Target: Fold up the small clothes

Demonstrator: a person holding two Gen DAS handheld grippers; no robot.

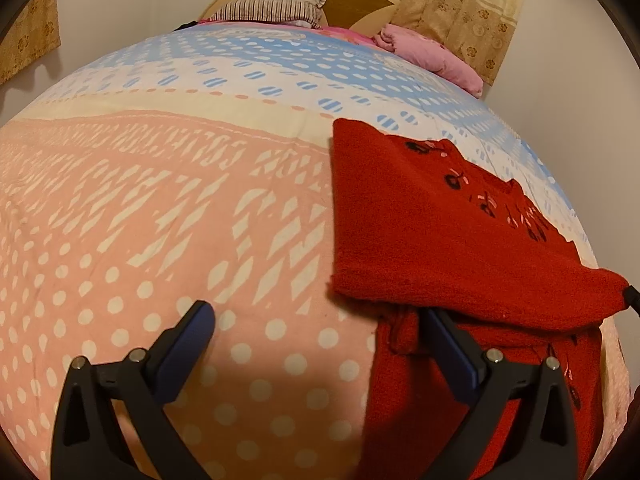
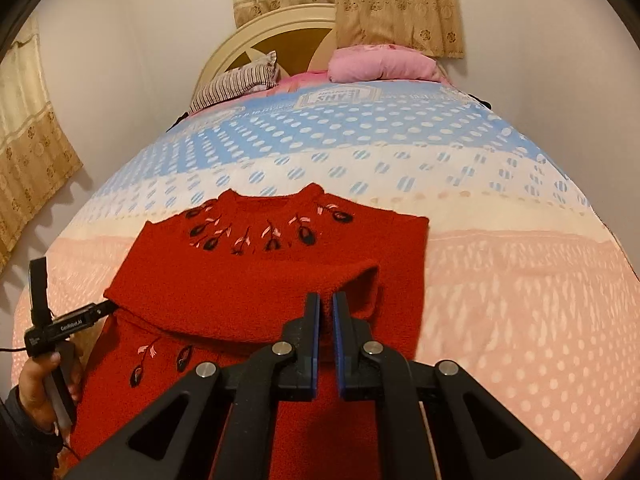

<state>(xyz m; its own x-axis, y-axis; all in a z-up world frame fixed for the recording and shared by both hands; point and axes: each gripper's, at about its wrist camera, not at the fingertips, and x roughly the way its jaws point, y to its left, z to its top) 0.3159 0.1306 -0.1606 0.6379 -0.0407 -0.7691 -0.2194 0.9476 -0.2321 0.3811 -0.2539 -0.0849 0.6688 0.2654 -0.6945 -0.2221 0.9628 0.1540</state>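
Observation:
A small red knitted sweater [image 2: 256, 276] with black and pink embroidery lies on the bed, its sleeves folded across the body. In the right wrist view my right gripper [image 2: 326, 300] is shut, or nearly so, its tips at the folded sleeve [image 2: 352, 280]; whether it pinches the knit I cannot tell. In the left wrist view the sweater [image 1: 432, 224] lies at right. My left gripper [image 1: 316, 320] is open, its right finger [image 1: 444, 340] over the sweater's edge, its left finger [image 1: 192, 332] over bare sheet. The left gripper also shows in the right wrist view [image 2: 108, 307], its tips at the sweater's left edge.
The bed sheet [image 2: 500, 280] is pink with white dots near me, blue and white farther off. A striped pillow [image 2: 236, 82] and a pink pillow [image 2: 380, 64] lie by the headboard [image 2: 288, 32]. Curtains [image 2: 400, 4] hang behind. Walls flank the bed.

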